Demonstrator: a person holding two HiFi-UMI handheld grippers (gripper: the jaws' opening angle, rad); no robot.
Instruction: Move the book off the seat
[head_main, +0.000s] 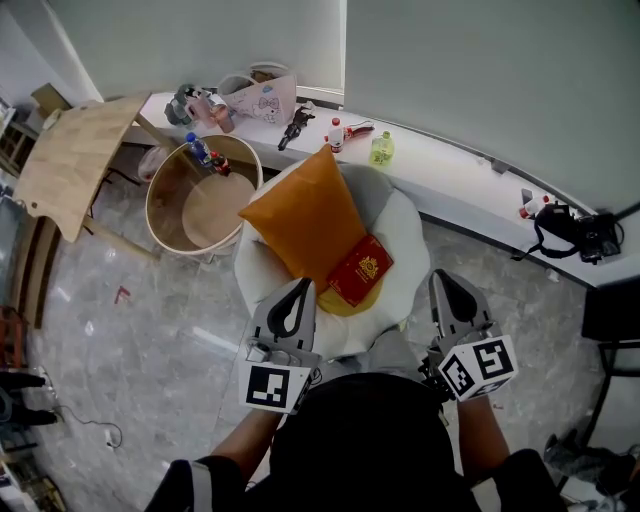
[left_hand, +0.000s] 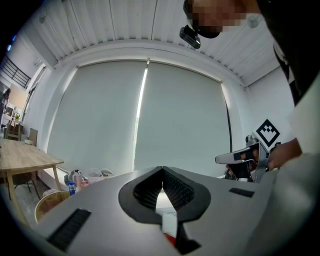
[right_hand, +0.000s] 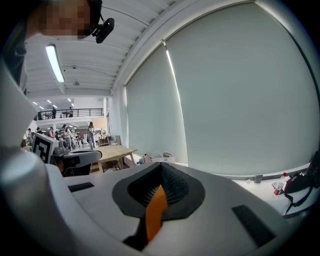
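A red book (head_main: 361, 268) with a gold emblem lies on a yellow pad on the round white seat (head_main: 405, 240), against the lower edge of an orange cushion (head_main: 300, 215). My left gripper (head_main: 302, 284) hovers just short of the seat's near rim, left of the book, its jaws shut and empty. My right gripper (head_main: 440, 275) is held to the right of the seat, jaws also together with nothing between them. In the left gripper view the fingertips meet (left_hand: 162, 168) and a red sliver of the book (left_hand: 170, 239) shows below. In the right gripper view (right_hand: 161, 165) the cushion (right_hand: 155, 215) shows through the gap.
A round wooden tub (head_main: 203, 195) with bottles on its rim stands left of the seat. A wooden table (head_main: 75, 160) is farther left. The white window ledge (head_main: 460, 165) behind carries bottles, a white bag (head_main: 262, 97) and a black strapped device (head_main: 580, 235).
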